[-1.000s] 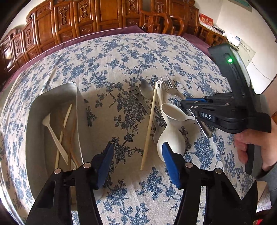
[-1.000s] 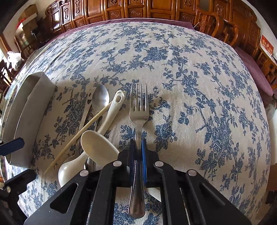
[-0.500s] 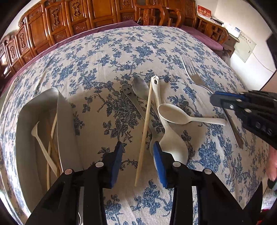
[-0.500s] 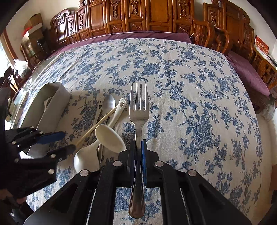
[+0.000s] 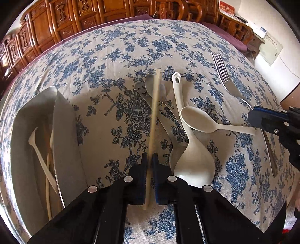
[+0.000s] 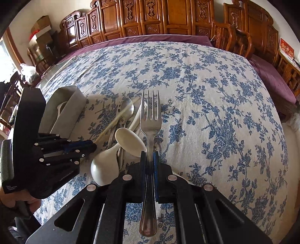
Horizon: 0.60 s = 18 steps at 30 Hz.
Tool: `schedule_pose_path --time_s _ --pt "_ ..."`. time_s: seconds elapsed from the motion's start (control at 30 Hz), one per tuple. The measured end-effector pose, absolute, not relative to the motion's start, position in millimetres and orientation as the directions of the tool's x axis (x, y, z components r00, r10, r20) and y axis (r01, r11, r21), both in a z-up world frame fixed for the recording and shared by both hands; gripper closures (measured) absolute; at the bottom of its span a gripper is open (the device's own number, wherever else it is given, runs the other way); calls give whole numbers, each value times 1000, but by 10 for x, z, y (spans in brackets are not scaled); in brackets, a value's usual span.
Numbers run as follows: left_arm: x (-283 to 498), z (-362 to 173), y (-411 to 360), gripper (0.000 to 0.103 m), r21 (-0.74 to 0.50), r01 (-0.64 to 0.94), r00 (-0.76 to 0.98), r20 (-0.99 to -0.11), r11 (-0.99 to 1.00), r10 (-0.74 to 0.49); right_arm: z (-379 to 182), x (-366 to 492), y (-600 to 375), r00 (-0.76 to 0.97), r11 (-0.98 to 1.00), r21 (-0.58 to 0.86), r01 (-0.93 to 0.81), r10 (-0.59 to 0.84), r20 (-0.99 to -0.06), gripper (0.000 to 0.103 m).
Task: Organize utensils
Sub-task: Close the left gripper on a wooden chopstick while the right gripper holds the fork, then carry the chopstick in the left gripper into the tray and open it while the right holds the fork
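Chopstick [image 5: 154, 120], thin and pale wood, is gripped between the closed jaws of the left gripper [image 5: 149, 163], its far end over the metal spoon [image 5: 155, 89]. One second ago these jaws stood wide open around it. The right gripper [image 6: 149, 159] holds the steel fork [image 6: 151, 120], now lifted off the desk [image 6: 215, 105] with blue-flowered cloth. Grey tray [image 5: 63, 131] lies left; carved wooden cabinets [image 6: 150, 16] behind.

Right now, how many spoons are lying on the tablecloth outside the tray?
3: a small white spoon on top, a big white spoon beneath it, and a metal spoon beside the chopstick. More may be hidden under the pile.
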<state>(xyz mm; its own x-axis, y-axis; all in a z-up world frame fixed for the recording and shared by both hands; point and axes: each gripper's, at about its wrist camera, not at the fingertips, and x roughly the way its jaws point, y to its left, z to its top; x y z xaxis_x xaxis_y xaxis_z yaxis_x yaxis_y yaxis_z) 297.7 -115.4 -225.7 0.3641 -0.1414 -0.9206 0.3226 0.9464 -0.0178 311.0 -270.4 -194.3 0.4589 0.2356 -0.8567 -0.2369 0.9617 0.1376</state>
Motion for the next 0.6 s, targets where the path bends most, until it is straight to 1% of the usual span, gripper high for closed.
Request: schedule_pose_path --time_s 0.23,0.6 --pt "2865 -2058 -992 99 -46 288 398 -903 957 -163 -1875 3082 -2567 458 953 132 -272 249 -853 94" --pt "2584 -1594 -661 99 -87 258 471 -858 962 -204 -1624 3039 -2282 484 939 135 -317 283 -828 94"
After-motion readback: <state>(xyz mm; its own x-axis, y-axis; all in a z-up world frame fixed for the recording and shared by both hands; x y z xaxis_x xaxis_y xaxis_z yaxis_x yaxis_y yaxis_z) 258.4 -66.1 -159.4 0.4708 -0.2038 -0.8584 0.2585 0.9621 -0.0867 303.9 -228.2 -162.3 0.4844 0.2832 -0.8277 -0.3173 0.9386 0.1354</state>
